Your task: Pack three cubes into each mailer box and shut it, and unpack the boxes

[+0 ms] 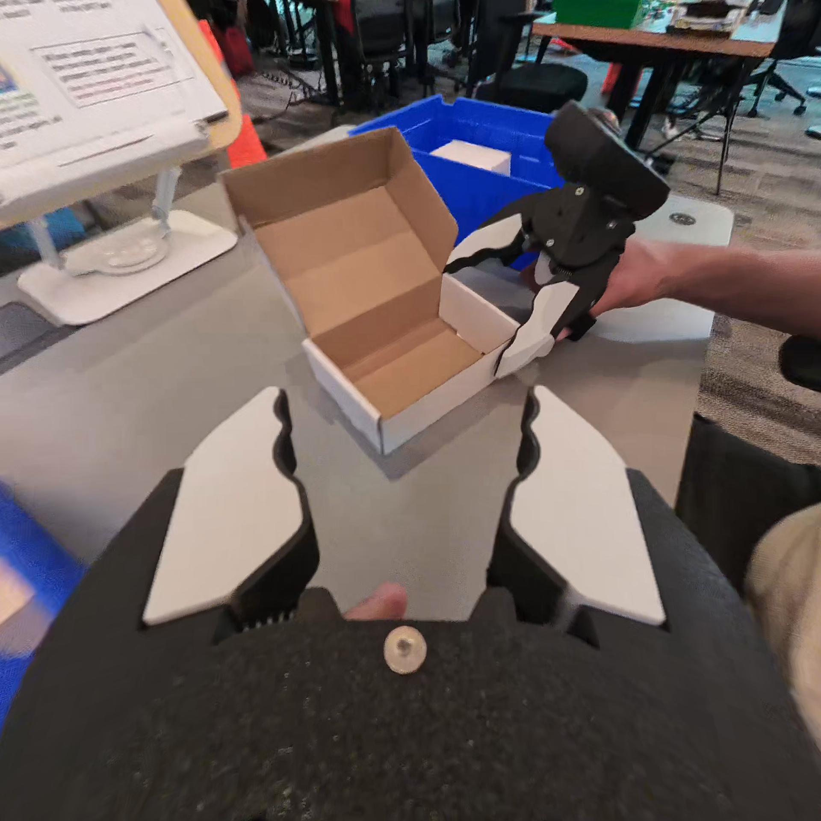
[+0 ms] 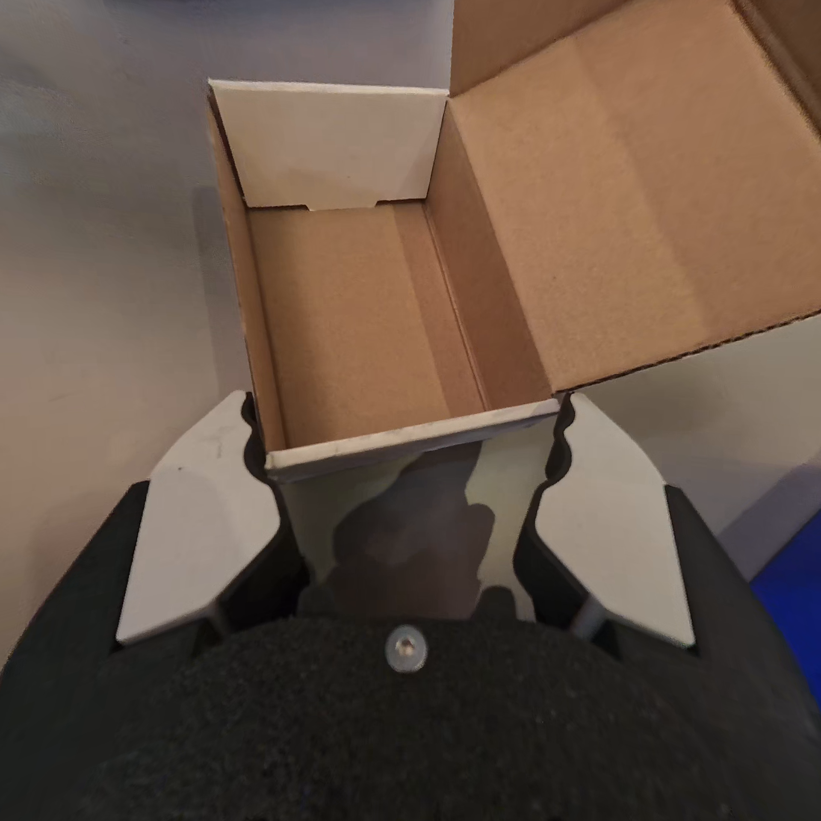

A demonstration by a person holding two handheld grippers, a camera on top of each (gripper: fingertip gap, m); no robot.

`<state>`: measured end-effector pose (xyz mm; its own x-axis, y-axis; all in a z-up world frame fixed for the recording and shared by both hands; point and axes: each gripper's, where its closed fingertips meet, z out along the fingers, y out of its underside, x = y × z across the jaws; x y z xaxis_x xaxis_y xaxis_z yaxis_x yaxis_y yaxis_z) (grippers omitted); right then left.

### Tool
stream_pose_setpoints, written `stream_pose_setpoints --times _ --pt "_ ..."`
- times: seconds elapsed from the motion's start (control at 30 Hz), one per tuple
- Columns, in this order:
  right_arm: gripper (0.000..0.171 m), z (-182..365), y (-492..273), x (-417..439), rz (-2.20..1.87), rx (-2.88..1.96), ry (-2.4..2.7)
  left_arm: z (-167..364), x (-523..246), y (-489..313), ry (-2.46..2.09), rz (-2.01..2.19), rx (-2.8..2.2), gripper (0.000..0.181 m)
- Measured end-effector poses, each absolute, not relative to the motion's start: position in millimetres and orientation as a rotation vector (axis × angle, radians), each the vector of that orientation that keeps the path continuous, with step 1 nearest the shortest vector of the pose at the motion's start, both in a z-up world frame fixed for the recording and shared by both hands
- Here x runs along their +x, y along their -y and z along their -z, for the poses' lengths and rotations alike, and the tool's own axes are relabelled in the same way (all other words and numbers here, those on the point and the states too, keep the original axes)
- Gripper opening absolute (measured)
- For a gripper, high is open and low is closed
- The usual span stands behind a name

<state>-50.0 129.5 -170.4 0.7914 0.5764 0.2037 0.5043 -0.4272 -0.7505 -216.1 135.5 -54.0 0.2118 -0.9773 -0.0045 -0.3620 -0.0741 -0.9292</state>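
A white mailer box (image 1: 426,413) with a brown inside stands open and empty on the grey table (image 1: 155,400), its lid (image 1: 355,249) raised at the back. My left gripper (image 1: 406,400) is open and empty, just in front of the box. My right gripper (image 1: 475,317), held by a hand, is open at the box's right end, one finger at the front corner and one by the lid edge. In the right wrist view the gripper (image 2: 406,413) straddles the box's near end wall (image 2: 400,440), looking into the empty box (image 2: 355,320). No cubes show in the box.
A blue bin (image 1: 480,124) stands behind the box with a white block (image 1: 473,155) in it. A document stand (image 1: 89,111) with papers is at the back left. Something blue (image 1: 26,577) lies at the near left edge. Office desks and chairs stand beyond the table.
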Motion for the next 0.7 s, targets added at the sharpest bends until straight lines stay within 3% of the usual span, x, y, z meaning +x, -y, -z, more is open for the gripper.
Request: stream_pose_setpoints --times 0.2,0.27,0.37,0.47,0.7 --pt "0.123 171.0 -122.3 -49.9 -0.096 -2.137 0.749 61.5 -338.5 -230.1 -1.054 0.513 -2.012 0.072" --pt "0.123 171.4 -120.1 -51.8 -0.07 -2.146 0.758 82.1 -358.0 -264.9 -1.04 0.394 -2.133 0.078" --pt "0.123 170.0 -117.1 -55.4 -0.041 -2.132 0.789 112.9 -354.7 -301.5 -1.318 0.184 -2.064 0.068" --pt "0.123 169.9 -114.7 -56.6 -0.038 -2.131 0.798 135.6 -341.4 -325.5 -1.645 0.04 -1.841 0.074" --pt "0.123 171.2 -114.4 -56.9 -0.082 -2.138 0.776 167.8 -324.0 -343.3 -1.997 0.181 -1.755 0.073"
